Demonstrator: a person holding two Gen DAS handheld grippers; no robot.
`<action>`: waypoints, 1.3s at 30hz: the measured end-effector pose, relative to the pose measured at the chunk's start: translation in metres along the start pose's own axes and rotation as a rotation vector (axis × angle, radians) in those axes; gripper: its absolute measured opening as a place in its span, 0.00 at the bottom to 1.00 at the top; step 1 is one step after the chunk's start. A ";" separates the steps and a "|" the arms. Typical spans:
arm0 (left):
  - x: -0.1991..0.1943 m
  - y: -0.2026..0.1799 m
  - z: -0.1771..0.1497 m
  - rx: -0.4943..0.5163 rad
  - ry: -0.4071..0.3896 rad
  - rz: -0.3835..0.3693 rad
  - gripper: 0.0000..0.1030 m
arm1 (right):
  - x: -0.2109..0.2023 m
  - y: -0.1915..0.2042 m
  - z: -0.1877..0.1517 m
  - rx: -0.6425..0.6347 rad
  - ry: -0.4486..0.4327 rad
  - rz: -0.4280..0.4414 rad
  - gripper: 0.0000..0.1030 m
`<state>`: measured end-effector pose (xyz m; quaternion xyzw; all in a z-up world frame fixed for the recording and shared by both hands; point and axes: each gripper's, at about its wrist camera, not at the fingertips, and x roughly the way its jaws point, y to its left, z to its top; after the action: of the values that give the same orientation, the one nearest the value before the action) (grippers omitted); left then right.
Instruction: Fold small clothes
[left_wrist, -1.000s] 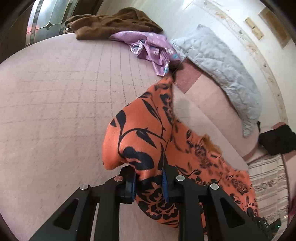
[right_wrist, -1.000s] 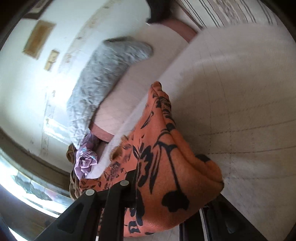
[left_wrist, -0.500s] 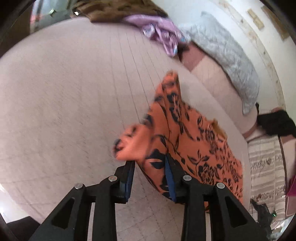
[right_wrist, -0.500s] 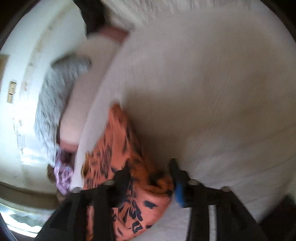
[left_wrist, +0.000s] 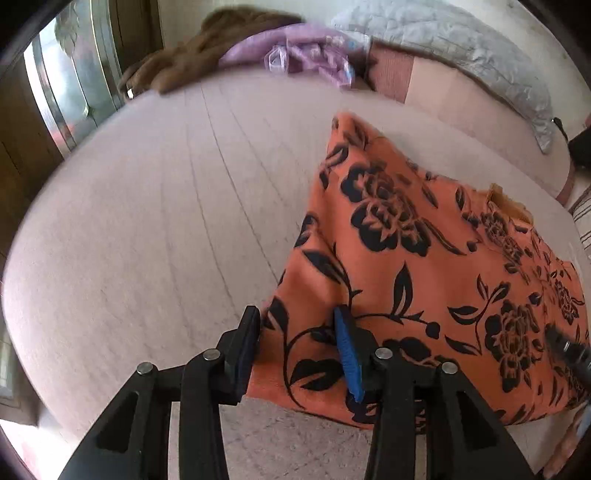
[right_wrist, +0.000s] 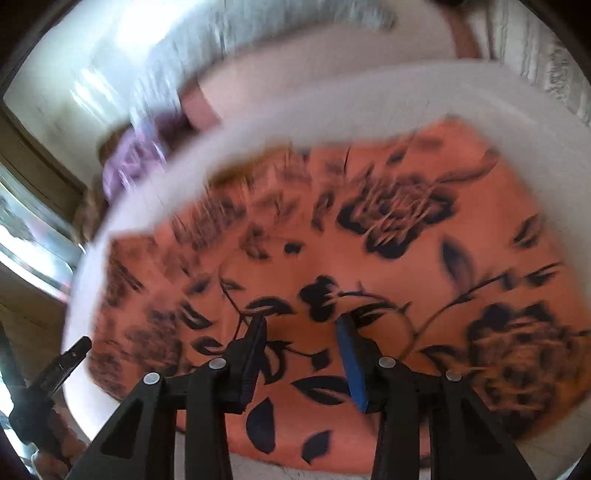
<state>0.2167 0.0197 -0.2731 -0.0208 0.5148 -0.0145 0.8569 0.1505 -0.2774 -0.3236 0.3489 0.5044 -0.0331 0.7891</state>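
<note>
Item: orange cloth (left_wrist: 424, 273), black floral print, lying on the bed (left_wrist: 155, 229) toward its right side, with pillows at the head edge. It is sitting as a rough folded rectangle, its near edge hanging just short of the bed's near edge.

Left tongs (left_wrist: 297, 347): jaws spread and just now widening, straddling the cloth's near left corner. Fabric is sitting between the pads, but they are not pressing on it.

Right tongs (right_wrist: 301, 354): jaws part-spread after just narrowing, hovering over the cloth (right_wrist: 369, 258) near the middle of its near edge. The view is blurred, so contact is hard to judge; nothing appears to be pinched.

Also present: purple garment (left_wrist: 295, 55), brown garment (left_wrist: 192, 62) and grey pillow (left_wrist: 461, 48), all bunching along the bed's far edge, well apart from the cloth.

Step in hand, as judged: letting go after a fold and readying the next. To do it well, both tongs should be lifting clear without dragging the top layer, then taking matching corners along one edge, pinching both layers together, and carrying them across evenly so edges are aligning. Smoothing the raised hump at the far corner first would be helping the fold lie flat.
</note>
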 end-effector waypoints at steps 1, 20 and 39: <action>-0.004 0.002 0.002 -0.001 -0.015 -0.004 0.45 | 0.001 0.007 0.003 -0.020 -0.014 -0.019 0.41; -0.003 0.007 0.012 0.103 -0.148 0.112 0.46 | 0.149 0.208 0.075 -0.084 0.217 0.403 0.44; -0.003 -0.093 -0.040 0.426 -0.107 -0.002 0.84 | -0.037 -0.027 0.001 0.024 0.027 0.052 0.42</action>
<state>0.1801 -0.0744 -0.2847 0.1593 0.4537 -0.1226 0.8682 0.1219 -0.3089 -0.3066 0.3719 0.5054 -0.0138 0.7785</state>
